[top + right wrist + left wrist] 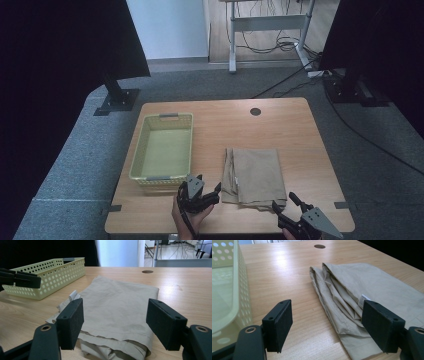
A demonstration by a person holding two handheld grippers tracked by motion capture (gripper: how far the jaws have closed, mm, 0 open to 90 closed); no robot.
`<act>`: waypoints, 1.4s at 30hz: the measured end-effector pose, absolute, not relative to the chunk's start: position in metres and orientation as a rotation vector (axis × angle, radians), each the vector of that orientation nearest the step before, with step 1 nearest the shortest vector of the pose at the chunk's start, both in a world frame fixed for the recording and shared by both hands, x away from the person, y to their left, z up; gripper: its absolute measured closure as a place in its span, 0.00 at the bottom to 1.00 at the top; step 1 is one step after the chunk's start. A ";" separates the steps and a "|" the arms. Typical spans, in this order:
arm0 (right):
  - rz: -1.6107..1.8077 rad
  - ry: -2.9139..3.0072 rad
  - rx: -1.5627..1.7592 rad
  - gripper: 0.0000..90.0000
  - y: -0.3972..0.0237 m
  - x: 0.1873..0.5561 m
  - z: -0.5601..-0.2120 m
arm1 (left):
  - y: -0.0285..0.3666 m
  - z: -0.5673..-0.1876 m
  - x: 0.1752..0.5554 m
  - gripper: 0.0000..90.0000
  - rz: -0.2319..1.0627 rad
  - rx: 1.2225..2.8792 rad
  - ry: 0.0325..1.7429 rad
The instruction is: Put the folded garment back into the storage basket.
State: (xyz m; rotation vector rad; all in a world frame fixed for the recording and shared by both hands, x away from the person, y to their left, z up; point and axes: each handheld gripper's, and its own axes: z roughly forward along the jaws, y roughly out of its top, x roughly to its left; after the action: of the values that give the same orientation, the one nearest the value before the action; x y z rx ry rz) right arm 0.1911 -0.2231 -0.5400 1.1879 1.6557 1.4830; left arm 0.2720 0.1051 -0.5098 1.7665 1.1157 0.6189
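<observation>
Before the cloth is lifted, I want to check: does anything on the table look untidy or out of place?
Only slightly. The folded beige cloth has uneven layers bunching at its basket-facing edge, where a white label sticks out. The yellow basket stands straight.

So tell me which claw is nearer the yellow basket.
Left. The left claw hovers just off the yellow basket's near right corner, beside the folded cloth; the right claw sits beyond the cloth's near right corner.

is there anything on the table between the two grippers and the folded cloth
Nothing visible. The left gripper and right gripper both sit open at the near edge of the folded beige cloth, with bare table between. The yellow basket stands off to the left.
</observation>
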 end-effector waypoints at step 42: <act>1.462 1.656 1.202 0.33 -0.224 0.189 -0.544 | 0.087 -0.509 0.301 0.27 0.622 1.793 1.115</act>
State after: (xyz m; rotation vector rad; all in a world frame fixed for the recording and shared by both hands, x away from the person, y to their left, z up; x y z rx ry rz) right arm 0.1894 -0.2238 -0.5443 1.2016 1.6556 1.4618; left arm 0.3014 0.0865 -0.5089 1.7926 1.1146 0.6223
